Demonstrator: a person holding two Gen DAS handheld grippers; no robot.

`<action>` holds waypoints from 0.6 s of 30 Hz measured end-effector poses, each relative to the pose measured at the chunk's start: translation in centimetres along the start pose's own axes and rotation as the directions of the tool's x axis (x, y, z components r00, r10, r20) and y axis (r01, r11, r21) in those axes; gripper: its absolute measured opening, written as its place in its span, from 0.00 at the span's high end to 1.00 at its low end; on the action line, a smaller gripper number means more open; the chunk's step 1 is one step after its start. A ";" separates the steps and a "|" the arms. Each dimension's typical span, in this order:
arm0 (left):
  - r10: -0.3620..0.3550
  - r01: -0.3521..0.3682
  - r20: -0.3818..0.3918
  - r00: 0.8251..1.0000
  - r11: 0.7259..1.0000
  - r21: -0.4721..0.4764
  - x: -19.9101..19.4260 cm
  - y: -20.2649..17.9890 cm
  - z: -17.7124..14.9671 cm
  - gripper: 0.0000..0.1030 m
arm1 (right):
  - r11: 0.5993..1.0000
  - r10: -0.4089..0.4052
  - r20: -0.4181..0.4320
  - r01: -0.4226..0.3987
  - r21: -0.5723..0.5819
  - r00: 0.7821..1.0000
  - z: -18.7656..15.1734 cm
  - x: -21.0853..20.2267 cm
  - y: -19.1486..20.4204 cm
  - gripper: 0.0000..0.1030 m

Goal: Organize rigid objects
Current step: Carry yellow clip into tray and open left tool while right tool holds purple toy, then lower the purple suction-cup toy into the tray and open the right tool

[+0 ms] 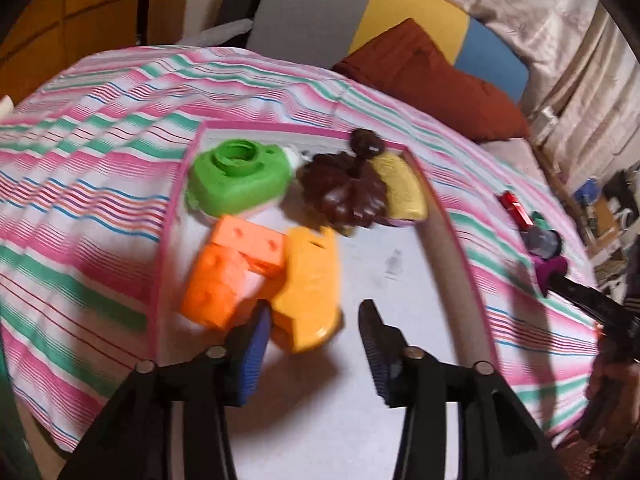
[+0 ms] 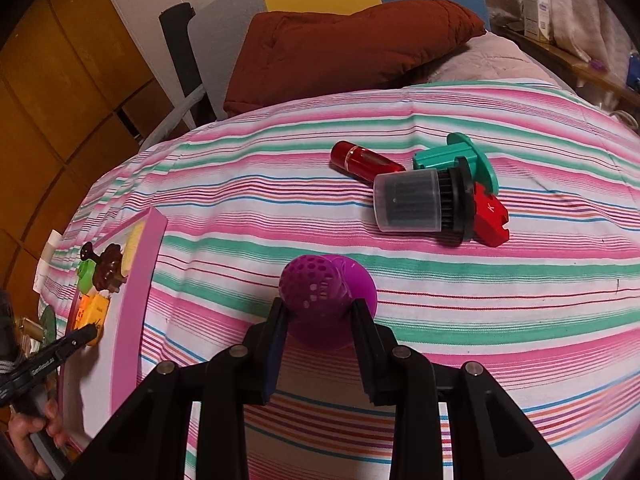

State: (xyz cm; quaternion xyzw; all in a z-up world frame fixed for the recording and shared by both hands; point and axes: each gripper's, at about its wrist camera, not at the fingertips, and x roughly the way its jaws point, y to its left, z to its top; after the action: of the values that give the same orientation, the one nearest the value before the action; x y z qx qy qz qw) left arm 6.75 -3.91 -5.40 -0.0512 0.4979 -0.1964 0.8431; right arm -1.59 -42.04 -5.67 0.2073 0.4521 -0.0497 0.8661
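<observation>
My left gripper (image 1: 314,312) hovers open over the pink-rimmed tray (image 1: 280,125). A yellow-orange plastic piece (image 1: 310,268) lies on the tray floor just beyond its fingertips, beside the left pad, and the right pad is clear of it. Orange blocks (image 1: 228,276), a green moulded piece (image 1: 236,180), a brown piece (image 1: 344,192) and a yellow spongy block (image 1: 404,192) also lie in the tray. My right gripper (image 2: 318,304) is shut on a purple perforated ball piece (image 2: 316,284) above the striped cloth, right of the tray (image 2: 136,280).
On the striped bedcover (image 2: 440,300) lie a red cylinder (image 2: 360,158), a teal flanged part (image 2: 460,158), a black brush under a clear cap (image 2: 416,204) and a red block (image 2: 490,216). A brown cushion (image 2: 352,48) sits behind them. A hand (image 2: 28,432) holds the left gripper.
</observation>
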 end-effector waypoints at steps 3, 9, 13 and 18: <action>0.010 -0.011 0.009 1.000 0.999 0.032 -0.5 -0.8 -0.8 0.52 | 1.000 0.008 0.005 -0.008 -0.004 1.000 0.0 -0.2 0.2 0.68; 0.028 -0.031 0.042 0.999 0.998 0.062 -1.9 -1.1 -2.2 0.52 | 0.998 0.056 0.013 -0.056 -0.019 0.998 -0.3 -0.5 1.6 0.68; 0.018 -0.022 0.058 0.998 0.998 0.058 -2.6 -0.7 -3.0 0.52 | 0.993 0.085 0.026 -0.083 -0.082 0.996 -0.9 -0.9 3.8 0.68; 0.032 -0.039 0.080 0.996 0.996 0.085 -3.5 -0.7 -3.4 0.52 | 0.980 0.132 0.046 -0.123 -0.154 0.990 -1.9 -1.6 6.6 0.68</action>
State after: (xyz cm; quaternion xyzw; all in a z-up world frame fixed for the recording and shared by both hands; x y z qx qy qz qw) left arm 2.18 -2.86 -4.02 -0.0133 0.4560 -0.2006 0.8670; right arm -2.17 -35.42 -3.30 0.1684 0.4161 0.0345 0.8929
